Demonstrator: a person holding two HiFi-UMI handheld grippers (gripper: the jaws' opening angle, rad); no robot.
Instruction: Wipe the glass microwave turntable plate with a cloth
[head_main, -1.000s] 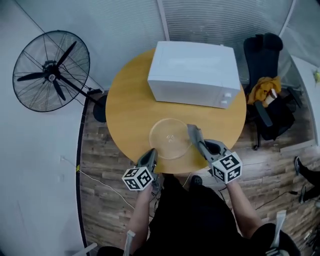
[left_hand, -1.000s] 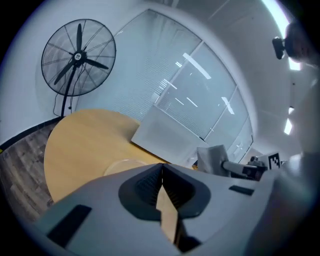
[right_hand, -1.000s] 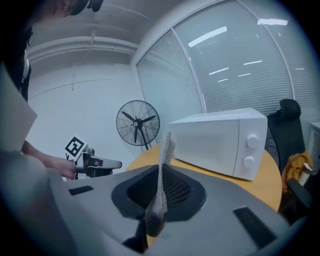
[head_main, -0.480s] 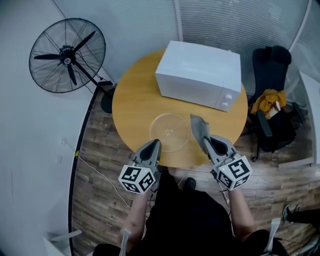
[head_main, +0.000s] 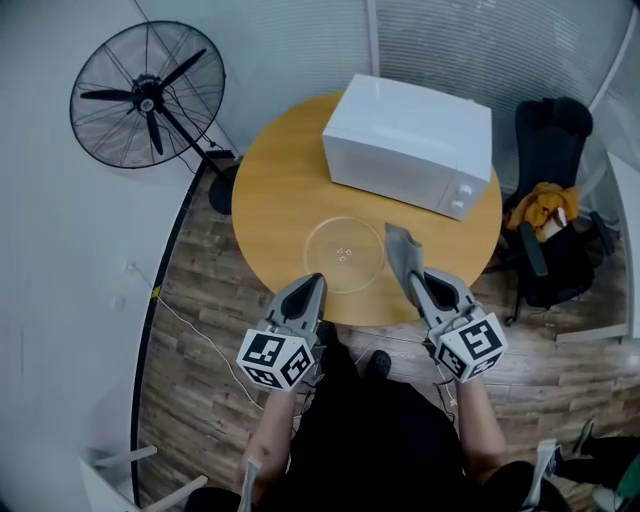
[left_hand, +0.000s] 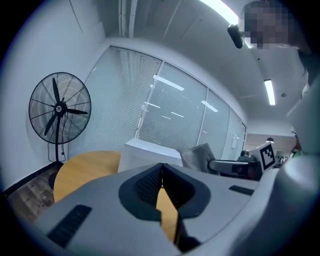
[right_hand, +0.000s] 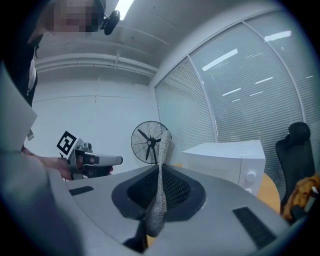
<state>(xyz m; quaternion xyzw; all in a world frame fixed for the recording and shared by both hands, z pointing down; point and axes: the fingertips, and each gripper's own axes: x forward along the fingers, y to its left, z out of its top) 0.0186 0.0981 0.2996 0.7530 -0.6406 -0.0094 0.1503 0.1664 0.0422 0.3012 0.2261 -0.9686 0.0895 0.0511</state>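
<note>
Here, right gripper (head_main: 408, 272) (right_hand: 159, 172): jaws clamped on a grey cloth (head_main: 399, 243) (right_hand: 160, 200), which stands out past the tips as a thin upright fold.
Left gripper (head_main: 314, 281) (left_hand: 161, 175): jaws pressed together with nothing between them.
Hands: each gripper is held at the table's near edge, marker cubes toward the person, tips pointing at 12 o'clock in the head view.
Glass turntable plate (head_main: 345, 255): lies flat on the table, at 1 o'clock from the left gripper's tip and 10 o'clock from the right gripper's tip; the cloth is just beside its right rim in the head view.
Round wooden table (head_main: 275, 195): bears the plate and a microwave.
White microwave (head_main: 410, 145): at 1 o'clock from the plate, door shut.
Pedestal fan (head_main: 148, 95): on the floor at 10 o'clock from the table.
Black office chair (head_main: 550, 130): at 3 o'clock from the microwave, with a yellow garment (head_main: 540, 205) on it.
</note>
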